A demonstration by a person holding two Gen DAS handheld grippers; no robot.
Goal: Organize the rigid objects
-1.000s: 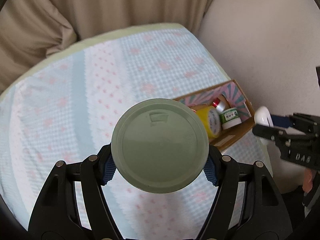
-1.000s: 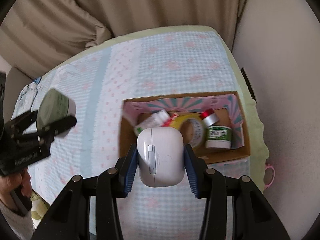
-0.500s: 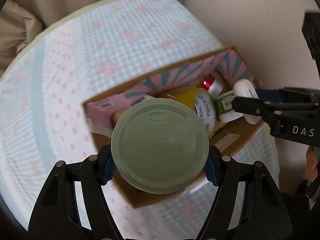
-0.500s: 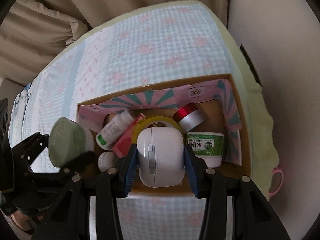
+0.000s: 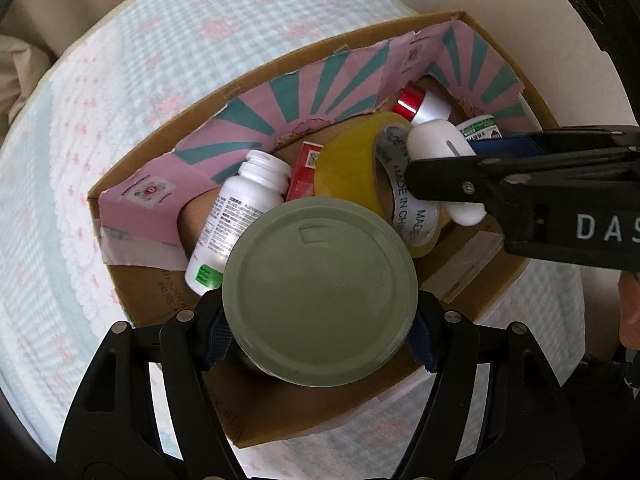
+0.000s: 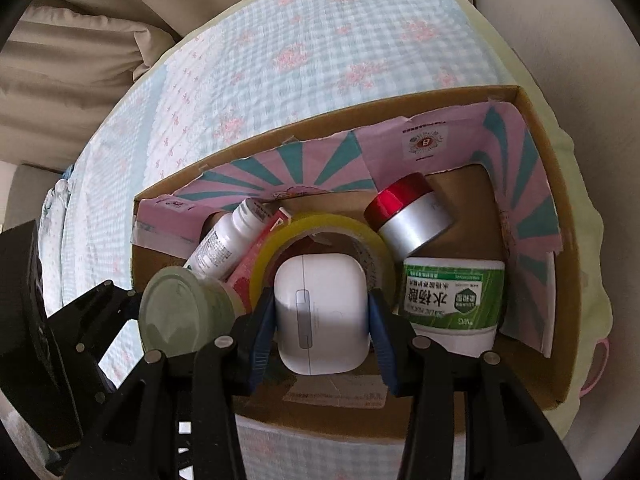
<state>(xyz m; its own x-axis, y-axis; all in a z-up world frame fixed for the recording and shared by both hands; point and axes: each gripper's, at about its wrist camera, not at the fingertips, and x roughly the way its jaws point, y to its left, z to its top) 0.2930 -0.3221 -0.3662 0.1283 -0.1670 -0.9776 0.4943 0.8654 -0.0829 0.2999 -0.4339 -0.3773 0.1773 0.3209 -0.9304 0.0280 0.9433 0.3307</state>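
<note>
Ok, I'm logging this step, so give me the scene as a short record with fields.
left gripper: shut on green-lidded jar, over box
right gripper: shut on white earbud case, over box
cardboard box: holds white pill bottle, yellow tape roll, red-capped jar, green-labelled tub, red carton
surface: checked bedspread

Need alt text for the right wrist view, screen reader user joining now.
The right gripper grips a white case over an open cardboard box holding a tape roll, jars and a bottle. At left, the left gripper holds a green-lidded jar.
</note>
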